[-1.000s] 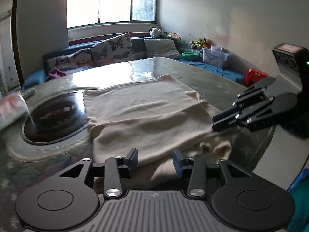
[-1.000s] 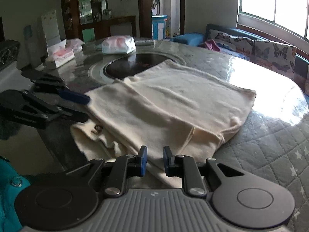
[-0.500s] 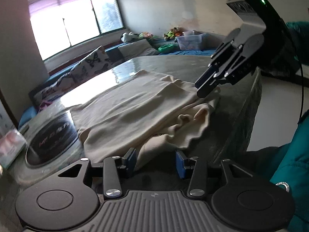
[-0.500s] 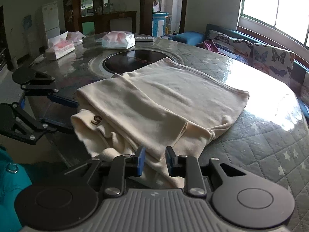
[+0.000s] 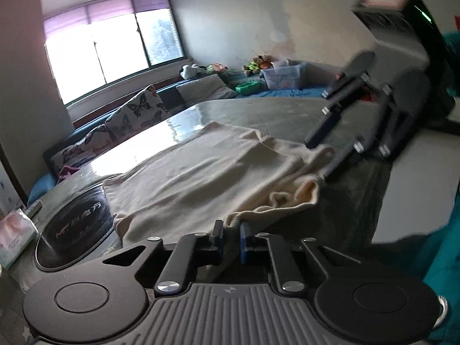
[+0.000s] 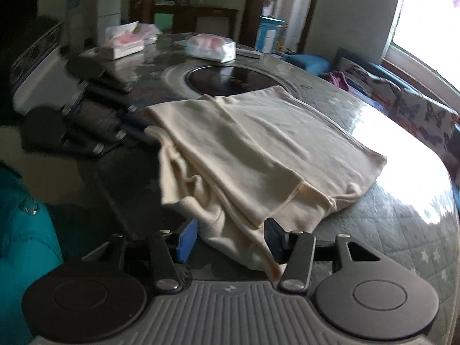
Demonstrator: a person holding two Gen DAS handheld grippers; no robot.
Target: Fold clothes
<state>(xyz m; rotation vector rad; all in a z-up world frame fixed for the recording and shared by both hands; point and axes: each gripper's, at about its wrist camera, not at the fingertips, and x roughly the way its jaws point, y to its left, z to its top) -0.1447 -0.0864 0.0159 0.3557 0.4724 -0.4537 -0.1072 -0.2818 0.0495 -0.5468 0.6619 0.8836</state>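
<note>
A cream garment (image 5: pixel 207 172) lies partly folded on the round table, its near end bunched at the table's front edge; it also shows in the right wrist view (image 6: pixel 258 149). My left gripper (image 5: pixel 231 237) has its jaws nearly closed on the garment's near hem. It appears in the right wrist view (image 6: pixel 135 132) at the garment's left corner. My right gripper (image 6: pixel 230 240) is open, its pads either side of the hanging folded edge. In the left wrist view the right gripper (image 5: pixel 322 158) is at the garment's far corner, open.
The table (image 6: pixel 402 230) has a quilted cover and a dark round inset hotplate (image 6: pixel 227 79). Tissue packs (image 6: pixel 211 46) and a tissue box (image 6: pixel 123 43) lie at its far side. A sofa with butterfly cushions (image 5: pixel 135 112) stands under the window. My teal sleeve (image 6: pixel 26 230) is close.
My left gripper's jaws have closed from open onto the garment's near hem. My right gripper has opened wide around the hanging edge. The garment's near end has bunched up.
</note>
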